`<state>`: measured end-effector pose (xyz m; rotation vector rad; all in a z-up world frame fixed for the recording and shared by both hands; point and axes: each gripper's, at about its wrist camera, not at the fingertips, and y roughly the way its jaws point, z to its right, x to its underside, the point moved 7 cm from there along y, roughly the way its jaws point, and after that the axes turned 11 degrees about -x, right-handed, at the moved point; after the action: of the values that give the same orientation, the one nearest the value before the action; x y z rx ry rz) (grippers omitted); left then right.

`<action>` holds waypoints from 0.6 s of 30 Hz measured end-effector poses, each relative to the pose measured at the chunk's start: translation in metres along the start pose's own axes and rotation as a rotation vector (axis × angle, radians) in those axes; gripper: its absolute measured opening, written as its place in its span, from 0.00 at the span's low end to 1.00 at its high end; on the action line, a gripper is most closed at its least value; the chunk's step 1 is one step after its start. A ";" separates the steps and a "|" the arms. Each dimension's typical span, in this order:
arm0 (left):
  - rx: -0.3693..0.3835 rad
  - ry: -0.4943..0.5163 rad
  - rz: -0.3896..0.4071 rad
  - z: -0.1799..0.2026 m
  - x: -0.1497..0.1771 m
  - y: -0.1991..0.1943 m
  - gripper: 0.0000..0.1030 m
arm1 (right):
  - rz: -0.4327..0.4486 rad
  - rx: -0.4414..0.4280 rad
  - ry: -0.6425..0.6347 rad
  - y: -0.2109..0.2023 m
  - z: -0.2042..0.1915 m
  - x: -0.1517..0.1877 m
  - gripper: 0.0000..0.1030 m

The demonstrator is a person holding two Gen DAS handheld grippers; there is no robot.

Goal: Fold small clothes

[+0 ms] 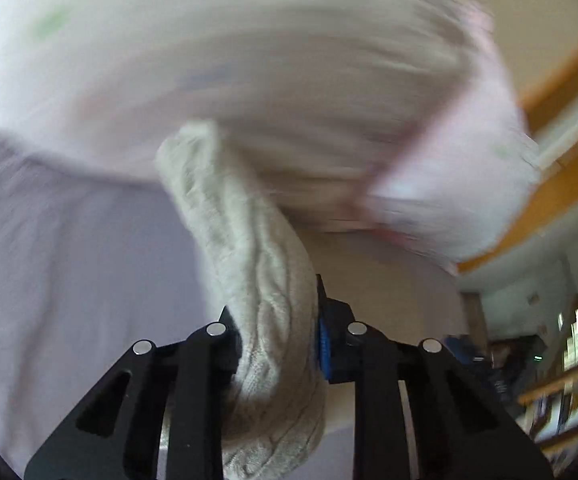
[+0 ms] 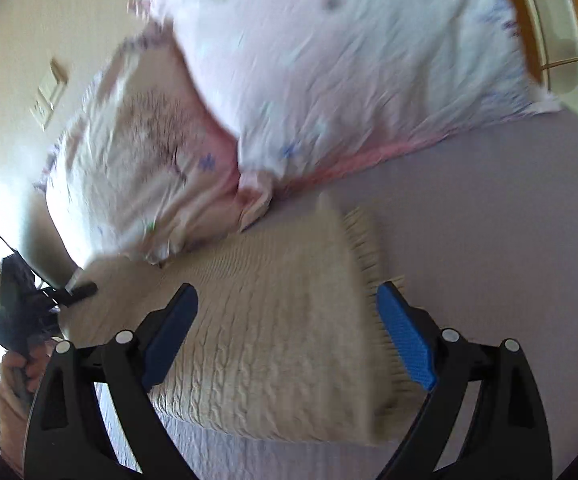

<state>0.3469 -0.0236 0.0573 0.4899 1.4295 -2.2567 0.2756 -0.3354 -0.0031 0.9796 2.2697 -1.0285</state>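
A cream cable-knit garment [image 2: 273, 328] lies on a lilac bed sheet [image 2: 489, 240], its ribbed hem toward the right. My right gripper [image 2: 285, 320] is open, with its blue pads [image 2: 405, 344] wide apart on either side of the knit. My left gripper [image 1: 277, 320] is shut on a bunched part of the same cream knit [image 1: 257, 264], which rises from between its fingers. The left gripper also shows at the far left of the right wrist view [image 2: 49, 296], held at the knit's far end. The left wrist view is blurred by motion.
Two pale pink pillows with small flower prints [image 2: 329, 72] lie at the head of the bed just beyond the knit; they fill the top of the left wrist view [image 1: 249, 60]. A wooden bed frame [image 2: 529, 20] and cream wall [image 2: 29, 40] lie behind.
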 end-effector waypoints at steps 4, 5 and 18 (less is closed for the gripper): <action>0.125 0.165 -0.048 0.124 0.027 0.039 0.22 | 0.087 0.034 0.030 -0.035 0.023 -0.007 0.88; 0.148 0.213 -0.090 0.157 0.045 0.063 0.23 | 0.096 0.038 0.049 -0.040 0.030 -0.006 0.88; 0.172 0.237 0.089 0.134 0.043 0.018 0.79 | 0.019 -0.070 0.076 -0.042 0.027 -0.010 0.82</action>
<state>0.3106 -0.1593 0.0772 0.8846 1.2967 -2.3215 0.2534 -0.3802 0.0053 1.0252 2.3365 -0.9123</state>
